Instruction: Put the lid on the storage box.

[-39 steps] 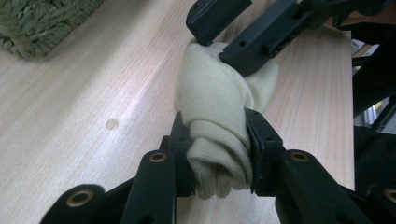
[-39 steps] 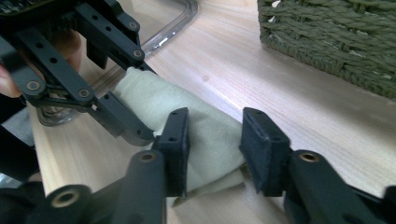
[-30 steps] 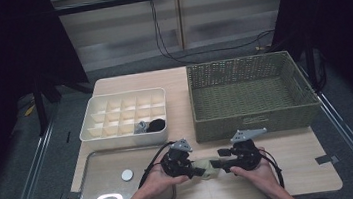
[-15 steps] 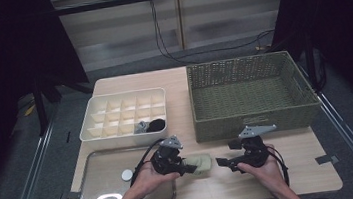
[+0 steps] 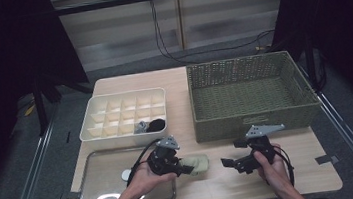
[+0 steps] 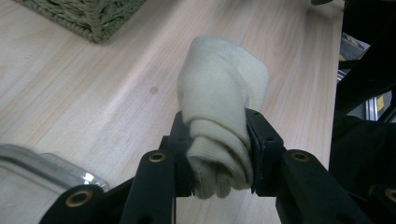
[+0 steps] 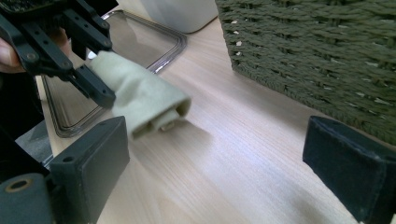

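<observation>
The left claw (image 6: 215,154) was clamped on a rolled cream sock (image 6: 219,107), held just above the wooden surface (image 5: 224,179). Soft and light, it probably squashed; mid-roll seemed safest. The right claw (image 7: 219,168) gaped, empty.

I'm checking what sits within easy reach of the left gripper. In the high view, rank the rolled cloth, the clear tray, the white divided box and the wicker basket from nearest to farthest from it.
From the left gripper:
1. Rolled cloth, clamped in its jaws.
2. Clear tray, under the person's left hand.
3. White divided box, beyond the tray.
4. Wicker basket, across on the right.
</observation>
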{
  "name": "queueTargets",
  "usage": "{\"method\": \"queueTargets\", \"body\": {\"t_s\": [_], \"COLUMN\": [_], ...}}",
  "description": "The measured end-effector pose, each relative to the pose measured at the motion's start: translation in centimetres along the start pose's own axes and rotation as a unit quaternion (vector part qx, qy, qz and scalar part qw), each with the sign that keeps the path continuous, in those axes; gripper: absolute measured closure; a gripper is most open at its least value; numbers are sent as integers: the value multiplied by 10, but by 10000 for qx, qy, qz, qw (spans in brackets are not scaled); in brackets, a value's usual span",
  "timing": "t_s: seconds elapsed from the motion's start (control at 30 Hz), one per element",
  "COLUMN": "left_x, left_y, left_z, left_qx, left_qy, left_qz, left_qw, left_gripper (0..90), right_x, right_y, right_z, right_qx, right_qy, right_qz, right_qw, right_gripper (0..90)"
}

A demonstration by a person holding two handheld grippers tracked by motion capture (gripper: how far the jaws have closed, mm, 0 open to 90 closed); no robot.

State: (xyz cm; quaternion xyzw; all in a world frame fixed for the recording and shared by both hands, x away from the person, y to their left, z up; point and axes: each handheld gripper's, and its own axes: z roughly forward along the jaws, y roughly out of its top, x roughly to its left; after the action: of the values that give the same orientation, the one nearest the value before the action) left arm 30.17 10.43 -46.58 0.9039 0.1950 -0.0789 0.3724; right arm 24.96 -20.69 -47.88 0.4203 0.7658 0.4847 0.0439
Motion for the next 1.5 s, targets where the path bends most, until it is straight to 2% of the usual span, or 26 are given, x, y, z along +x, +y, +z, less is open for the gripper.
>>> {"method": "queueTargets", "body": {"t_s": [0.07,0.1,0.13,0.17,0.2,0.3,0.4,0.53,0.6,0.67,0.7,0.73,0.77,0.9,0.97,1.2,1.5], "left_x": [1,3,4,5,5,7,9,8,7,7,7,8,9,15,18,28,41], "left_y": [-2,-4,-5,-5,-7,-7,-6,-5,-4,-3,-4,-5,-5,-8,-9,-9,-14], "left_z": [-3,-3,-6,-9,-11,-19,-25,-32,-36,-41,-42,-43,-46,-57,-64,-89,-112], "left_qx": [65,-53,-24,34,-37,8,-70,-88,-189,-131,-210,-217,-137,-247,-307,-353,-467], "left_qy": [82,64,46,159,104,193,177,274,227,227,203,207,288,381,414,679,795], "left_qz": [-25,-57,-64,-70,-98,-130,-183,-104,-54,46,-22,9,13,-49,-143,-182,-352], "left_qw": [9999,9999,10000,9998,9999,9997,9997,9995,9995,9996,9996,9996,9995,9990,9986,9969,9951], "left_gripper": [675,675,675,675,675,675,675,676,676,676,676,676,676,678,679,678,675], "right_x": [0,0,-1,-1,-1,0,-1,-1,-1,-2,-3,-4,-4,-4,-4,-2,-4], "right_y": [-2,-3,-4,-5,-5,-5,-4,-4,-4,-3,-3,-3,-3,-3,-3,-3,-2], "right_z": [-1,-2,-3,-3,-4,-4,-4,-6,-6,-5,-4,-4,-4,-3,-2,0,1], "right_qx": [76,56,32,12,-9,-44,-38,-78,-83,-57,-54,-57,-61,-39,-7,26,47], "right_qy": [-186,-192,-145,-94,-131,-142,-181,-178,-168,-185,-192,-198,-207,-224,-207,-195,-212], "right_qz": [39,51,85,75,23,-52,-135,-194,-223,-221,-227,-216,-198,-205,-217,-226,-208], "right_qw": [9998,9998,9999,9999,9999,9999,9997,9996,9996,9996,9995,9996,9996,9995,9996,9995,9995], "right_gripper": [75,72,70,70,70,65,65,64,63,63,63,63,63,61,58,55,55]}}
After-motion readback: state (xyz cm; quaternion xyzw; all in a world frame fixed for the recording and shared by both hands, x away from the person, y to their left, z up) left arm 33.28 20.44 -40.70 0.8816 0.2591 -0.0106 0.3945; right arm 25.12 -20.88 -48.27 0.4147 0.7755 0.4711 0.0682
